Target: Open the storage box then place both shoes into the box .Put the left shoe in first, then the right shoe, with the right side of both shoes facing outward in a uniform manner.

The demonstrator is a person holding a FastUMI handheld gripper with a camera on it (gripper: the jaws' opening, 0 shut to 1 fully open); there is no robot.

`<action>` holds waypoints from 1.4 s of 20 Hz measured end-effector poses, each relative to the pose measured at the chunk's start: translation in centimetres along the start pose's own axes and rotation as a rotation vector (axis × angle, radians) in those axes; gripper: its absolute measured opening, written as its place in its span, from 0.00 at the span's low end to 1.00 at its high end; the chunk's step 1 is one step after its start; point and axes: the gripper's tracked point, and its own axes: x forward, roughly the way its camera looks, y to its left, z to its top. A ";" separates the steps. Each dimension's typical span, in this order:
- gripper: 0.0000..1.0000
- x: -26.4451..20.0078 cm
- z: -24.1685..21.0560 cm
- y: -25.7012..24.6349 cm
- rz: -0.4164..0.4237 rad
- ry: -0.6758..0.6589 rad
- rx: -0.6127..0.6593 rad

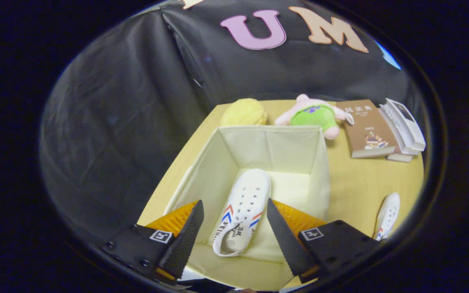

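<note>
gripper view:
storage box (299,154): cream fabric box, top open, standing on the table (352,183); landmark for everything below; inner walls and floor visible
shoe in box (242,211): white canvas sneaker with red and blue stripes on its side; lies flat on the box floor, sole down, toe toward the box's far wall, heel opening toward the near wall; sits roughly mid-floor, apart from both side walls; which foot it is: cannot tell
second shoe (387,215): same white sneaker type, outside the box on the table, well apart from the box's right wall, near the table's front edge; partly cut off
gripper (234,207): above the box's near edge, looking down into it; fingers spread wide, holding nothing; the shoe in the box shows between the two fingers, below them, neither finger touching it
yellow plush (244,112): round, on the table just behind the box's far wall, left part
pink and green plush toy (314,114): on the table just behind the box's far wall, right part
brown book (367,128): lies flat beyond the box's far right corner, beside the plush toy
white books (403,126): small stack, just right of the brown book, farther from the box
table: light wood top, bare to the right of the box
</note>
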 end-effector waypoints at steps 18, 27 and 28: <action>0.99 -14.3 -0.1 -27.8 -0.373 -0.171 -0.007; 0.99 -15.0 -8.5 -35.5 -0.407 -0.023 0.045; 0.99 -14.7 -9.4 -36.0 -0.404 -0.003 0.044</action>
